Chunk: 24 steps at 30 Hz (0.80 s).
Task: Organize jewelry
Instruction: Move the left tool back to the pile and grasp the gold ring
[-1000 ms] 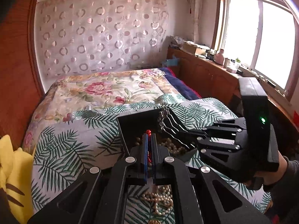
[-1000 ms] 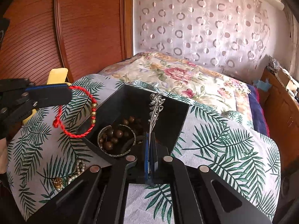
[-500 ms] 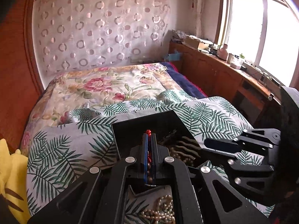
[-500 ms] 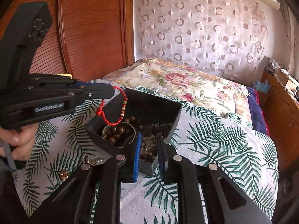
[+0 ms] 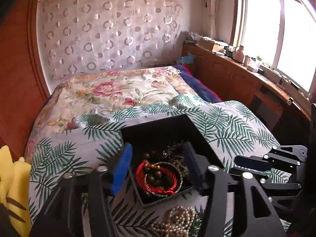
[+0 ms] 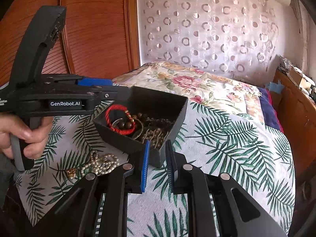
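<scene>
The left tool (image 5: 158, 164) has spread open, dropping the red cord bracelet (image 6: 120, 121) into the black tray (image 6: 177, 114) mid-bed; right tool (image 6: 157, 165) open, empty. Pearl necklace (image 6: 102, 163) remains on the bedspread.

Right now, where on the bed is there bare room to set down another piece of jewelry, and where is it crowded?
Bare patches: the palm-leaf cloth right of the black tray, and the floral quilt behind it. Crowded: the tray, holding the red cord bracelet and beads, with the left gripper open over it, and the pearl necklace on the cloth in front.
</scene>
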Tool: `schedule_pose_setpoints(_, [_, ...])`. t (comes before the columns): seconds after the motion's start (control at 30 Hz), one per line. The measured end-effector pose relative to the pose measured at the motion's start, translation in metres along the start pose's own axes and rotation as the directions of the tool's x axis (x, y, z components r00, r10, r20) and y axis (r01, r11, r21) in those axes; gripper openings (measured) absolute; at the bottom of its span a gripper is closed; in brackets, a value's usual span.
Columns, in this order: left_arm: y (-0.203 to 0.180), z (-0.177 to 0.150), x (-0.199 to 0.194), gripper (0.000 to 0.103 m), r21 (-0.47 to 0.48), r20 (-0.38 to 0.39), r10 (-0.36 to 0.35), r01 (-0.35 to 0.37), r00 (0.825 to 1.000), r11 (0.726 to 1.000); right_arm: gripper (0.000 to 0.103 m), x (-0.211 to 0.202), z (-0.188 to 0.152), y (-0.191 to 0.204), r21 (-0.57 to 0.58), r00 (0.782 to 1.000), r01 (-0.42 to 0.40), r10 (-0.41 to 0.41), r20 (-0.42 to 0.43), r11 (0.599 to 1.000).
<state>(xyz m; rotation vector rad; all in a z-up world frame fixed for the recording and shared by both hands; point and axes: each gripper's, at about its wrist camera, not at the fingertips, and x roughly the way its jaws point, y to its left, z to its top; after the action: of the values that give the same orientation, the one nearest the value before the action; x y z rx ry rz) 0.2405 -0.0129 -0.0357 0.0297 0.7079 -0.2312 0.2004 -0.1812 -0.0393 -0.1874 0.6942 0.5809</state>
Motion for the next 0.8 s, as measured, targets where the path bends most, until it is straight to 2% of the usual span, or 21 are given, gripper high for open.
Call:
schedule_pose_setpoints(0.2, [0.01, -0.015, -0.02, 0.076, -0.016, 0.031, -0.001, 0.001, 1.0, 1.0, 0.018, -0.01, -0.014, 0.011, 0.007, 1.0, -0.021, 0.021, -0.002, 1.0])
schedule_pose_setpoints(0.37, [0.016, -0.034, -0.034, 0.078, -0.022, 0.026, -0.003, 0.003, 1.0, 1.0, 0.018, -0.018, -0.026, 0.024, 0.016, 0.999, -0.047, 0.047, -0.002, 0.999])
schedule_pose_setpoints(0.6, [0.026, -0.077, -0.047, 0.078, -0.034, -0.024, 0.006, -0.007, 1.0, 0.999, 0.019, -0.027, -0.045, 0.042, 0.02, 0.998, -0.065, 0.066, -0.026, 0.998])
schedule_pose_setpoints(0.63, [0.026, -0.082, -0.047, 0.078, -0.035, -0.031, 0.006, -0.007, 1.0, 0.999, 0.02, -0.028, -0.048, 0.044, 0.021, 0.998, -0.062, 0.063, -0.03, 0.998])
schedule_pose_setpoints(0.73, [0.027, -0.095, -0.051, 0.078, -0.047, -0.045, 0.0, -0.002, 0.999, 0.999, 0.042, -0.029, -0.058, 0.05, 0.032, 0.998, -0.059, 0.06, -0.035, 0.998])
schedule_pose_setpoints(0.8, [0.028, -0.104, -0.054, 0.078, -0.049, -0.057, -0.011, 0.008, 0.998, 0.999, 0.042, -0.03, -0.063, 0.052, 0.031, 0.998, -0.054, 0.055, -0.04, 0.998])
